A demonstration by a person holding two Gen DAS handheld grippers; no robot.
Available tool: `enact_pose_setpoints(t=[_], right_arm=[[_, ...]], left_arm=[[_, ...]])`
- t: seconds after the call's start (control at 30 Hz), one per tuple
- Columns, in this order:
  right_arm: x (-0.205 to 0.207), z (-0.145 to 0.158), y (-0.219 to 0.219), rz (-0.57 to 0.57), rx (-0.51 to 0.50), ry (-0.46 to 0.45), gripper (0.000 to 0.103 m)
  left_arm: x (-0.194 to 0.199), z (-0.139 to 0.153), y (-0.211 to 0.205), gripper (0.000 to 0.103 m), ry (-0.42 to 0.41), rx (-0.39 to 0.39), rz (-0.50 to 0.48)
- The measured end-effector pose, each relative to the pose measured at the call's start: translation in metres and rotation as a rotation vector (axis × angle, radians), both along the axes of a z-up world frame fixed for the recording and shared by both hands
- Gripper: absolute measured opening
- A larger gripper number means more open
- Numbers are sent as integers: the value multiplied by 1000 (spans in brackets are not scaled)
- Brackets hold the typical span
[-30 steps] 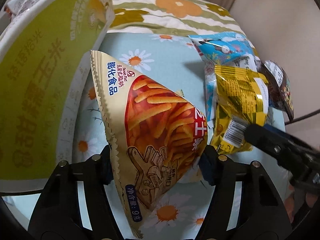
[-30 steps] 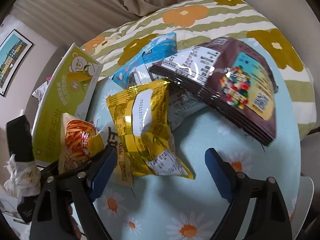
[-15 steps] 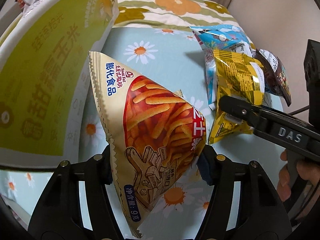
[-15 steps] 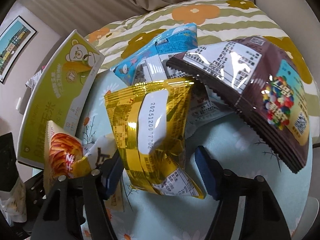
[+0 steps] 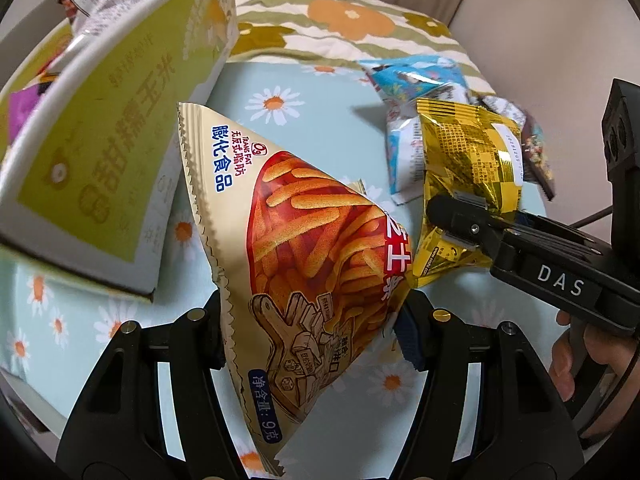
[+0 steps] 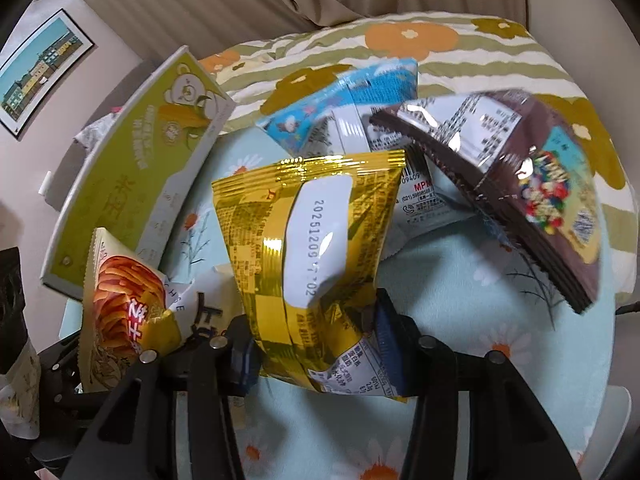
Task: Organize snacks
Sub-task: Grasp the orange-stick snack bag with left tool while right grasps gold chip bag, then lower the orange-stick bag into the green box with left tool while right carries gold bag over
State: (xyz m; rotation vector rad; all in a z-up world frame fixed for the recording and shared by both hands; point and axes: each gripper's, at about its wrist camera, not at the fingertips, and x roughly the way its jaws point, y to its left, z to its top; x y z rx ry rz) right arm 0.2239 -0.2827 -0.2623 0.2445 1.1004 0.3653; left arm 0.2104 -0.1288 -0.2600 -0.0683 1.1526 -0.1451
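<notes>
My left gripper point(image 5: 312, 320) clamps a puffy triangular fries-snack pouch point(image 5: 304, 256) with a serrated edge. My right gripper point(image 6: 316, 344), jaws just closing, pinches a crinkled gold foil packet point(image 6: 312, 248) above the daisy-print cloth point(image 6: 480, 320), beside the green carton point(image 5: 100, 140).

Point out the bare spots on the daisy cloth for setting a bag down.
Bare daisy-print cloth lies between the green cardboard box and the blue snack packet, and near the front edge. The packets by the brown candy bag are crowded.
</notes>
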Motion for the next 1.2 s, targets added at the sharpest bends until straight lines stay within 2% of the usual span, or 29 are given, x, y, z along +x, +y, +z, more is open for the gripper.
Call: enact_pose_setpoints(t=[0.23, 0.6, 0.87, 1.03, 1.2], right_arm=[[-24, 40, -2, 43, -29, -65, 45], [-58, 122, 7, 106, 46, -198, 45], [-70, 156, 42, 183, 104, -250, 45], [-68, 173, 69, 192, 107, -274, 45], [-58, 184, 105, 176, 97, -289, 45]], left_arm=[[-29, 46, 8, 60, -64, -37, 30], [-86, 129, 42, 60, -210, -54, 141], [-111, 170, 86, 60, -270, -48, 238], [-103, 184, 128, 60, -294, -50, 273], [-80, 191, 179, 60, -300, -58, 266]])
